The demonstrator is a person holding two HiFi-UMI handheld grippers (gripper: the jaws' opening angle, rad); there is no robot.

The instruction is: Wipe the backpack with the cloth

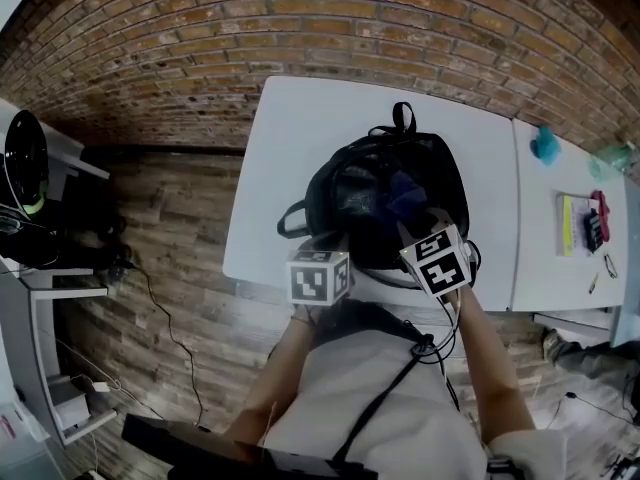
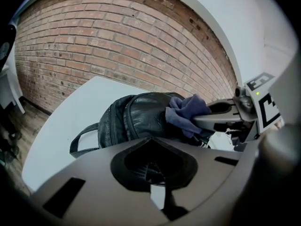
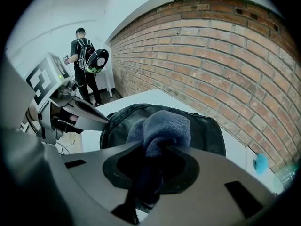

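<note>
A black leather backpack (image 1: 385,203) lies on the white table (image 1: 300,138), near its front edge. My right gripper (image 3: 162,145) is shut on a bunched blue cloth (image 3: 164,126), which rests on top of the backpack (image 3: 207,131). In the left gripper view the cloth (image 2: 186,113) sits on the backpack's right side (image 2: 136,119), held by the right gripper (image 2: 207,119). My left gripper (image 2: 151,139) is at the backpack's near edge, its jaws closed with dark backpack material between them. In the head view both marker cubes cover the jaws.
A second white table (image 1: 560,268) adjoins on the right, with a teal object (image 1: 545,145) and small tools (image 1: 590,223) on it. A brick wall (image 1: 330,28) runs behind. A person (image 3: 82,55) stands far off beside the wall. Shelving (image 1: 40,218) stands at the left.
</note>
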